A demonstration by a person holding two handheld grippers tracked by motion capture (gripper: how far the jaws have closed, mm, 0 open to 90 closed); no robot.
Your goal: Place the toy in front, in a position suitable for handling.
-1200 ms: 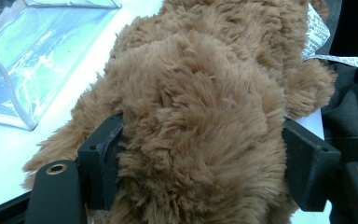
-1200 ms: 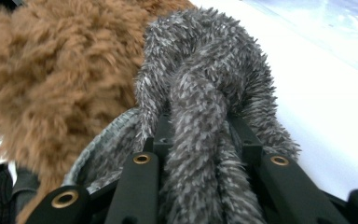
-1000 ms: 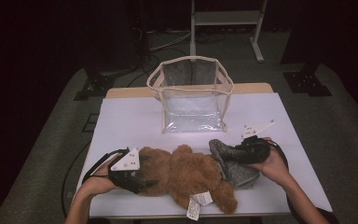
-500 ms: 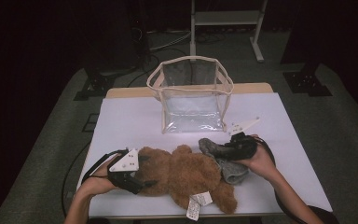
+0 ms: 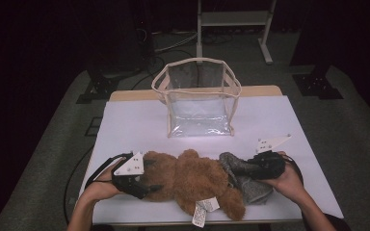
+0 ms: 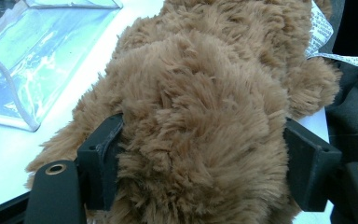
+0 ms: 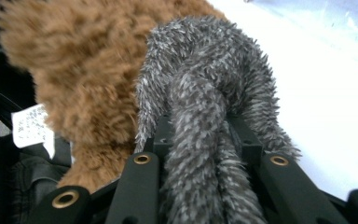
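Bear [image 5: 192,180] near table edge [image 5: 173,223]

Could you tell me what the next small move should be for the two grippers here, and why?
Probably lift the grey fuzzy cloth clear of the teddy bear toward the clear bag. The right gripper is shut on the cloth, which overlaps the bear, while the left gripper clamps the bear in place.

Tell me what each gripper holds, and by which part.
Left gripper clamps the brown teddy bear across a rounded plush end; right gripper pinches a bunched fold of the grey furry cloth.
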